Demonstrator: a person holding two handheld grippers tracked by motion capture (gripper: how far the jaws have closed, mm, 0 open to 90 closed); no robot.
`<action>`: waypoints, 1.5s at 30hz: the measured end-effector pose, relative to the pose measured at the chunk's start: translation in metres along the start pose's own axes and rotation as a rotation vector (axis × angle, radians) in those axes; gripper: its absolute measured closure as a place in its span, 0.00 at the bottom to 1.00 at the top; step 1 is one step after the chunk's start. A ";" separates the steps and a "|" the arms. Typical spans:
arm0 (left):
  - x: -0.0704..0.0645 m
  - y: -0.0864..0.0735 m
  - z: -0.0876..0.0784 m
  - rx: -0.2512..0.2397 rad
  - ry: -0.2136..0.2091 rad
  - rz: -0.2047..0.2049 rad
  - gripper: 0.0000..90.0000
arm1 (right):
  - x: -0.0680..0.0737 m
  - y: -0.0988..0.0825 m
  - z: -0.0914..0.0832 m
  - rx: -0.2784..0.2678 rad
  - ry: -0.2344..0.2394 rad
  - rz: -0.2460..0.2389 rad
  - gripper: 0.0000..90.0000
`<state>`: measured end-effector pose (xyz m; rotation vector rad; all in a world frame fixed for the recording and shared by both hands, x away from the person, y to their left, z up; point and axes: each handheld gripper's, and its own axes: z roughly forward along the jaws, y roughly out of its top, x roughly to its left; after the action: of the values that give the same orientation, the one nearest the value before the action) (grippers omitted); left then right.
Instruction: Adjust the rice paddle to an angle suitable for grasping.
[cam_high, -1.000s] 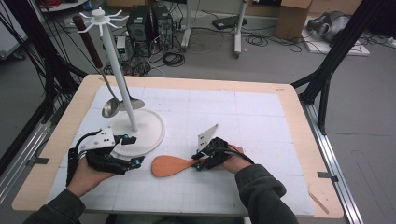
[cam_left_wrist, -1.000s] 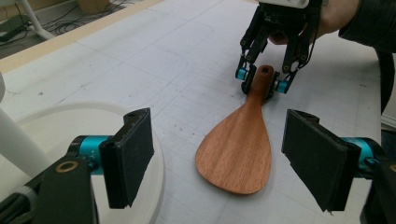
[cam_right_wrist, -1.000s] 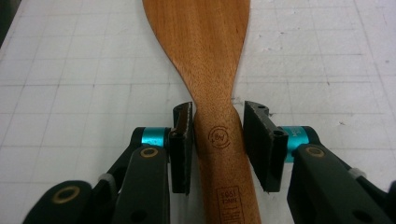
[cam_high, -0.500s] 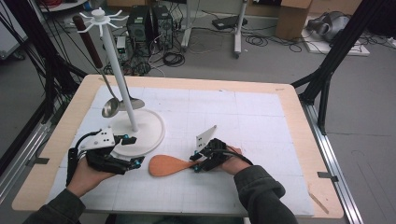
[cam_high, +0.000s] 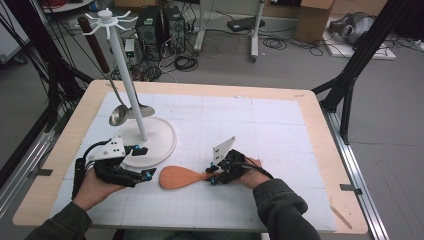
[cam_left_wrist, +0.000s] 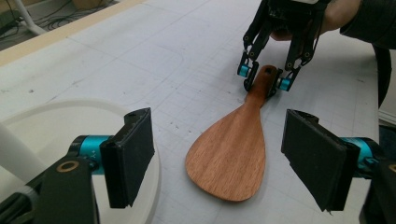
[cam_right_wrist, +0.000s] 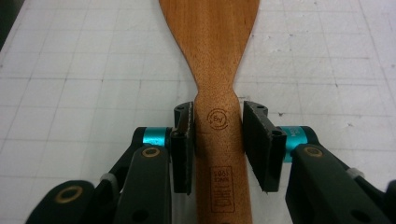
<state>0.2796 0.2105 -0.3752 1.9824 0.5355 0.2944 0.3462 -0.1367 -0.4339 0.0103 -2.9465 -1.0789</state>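
A wooden spatula (cam_high: 177, 177) lies flat on the white mat, blade to the left. My right gripper (cam_high: 214, 175) holds its handle from the right. In the right gripper view the pads (cam_right_wrist: 186, 140) sit against both sides of the stamped handle (cam_right_wrist: 218, 154). Those jaws have just been closing on it. My left gripper (cam_high: 142, 161) rests open beside the stand's base, nothing between its pads. In the left gripper view the spatula blade (cam_left_wrist: 231, 158) lies ahead of the open jaws, and the right gripper (cam_left_wrist: 264, 79) is at the handle's end.
A white utensil stand (cam_high: 160, 137) with a tall pole stands at the left of the mat. A metal ladle (cam_high: 118, 114) with a dark handle hangs from its top. The wooden table edge (cam_high: 320, 130) frames the mat.
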 end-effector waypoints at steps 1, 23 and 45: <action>0.000 0.000 0.001 0.003 -0.002 0.003 0.29 | 0.000 0.001 0.000 0.000 0.002 -0.009 0.72; -0.018 0.001 0.066 0.139 -0.144 0.089 0.35 | 0.010 0.033 -0.008 -0.010 0.009 -0.042 0.73; -0.029 -0.003 0.101 0.229 -0.257 0.116 0.59 | 0.026 0.068 -0.002 -0.011 0.036 -0.129 0.72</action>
<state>0.2964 0.1180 -0.4232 2.2367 0.3003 0.0476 0.3201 -0.0868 -0.3883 0.2197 -2.9426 -1.0971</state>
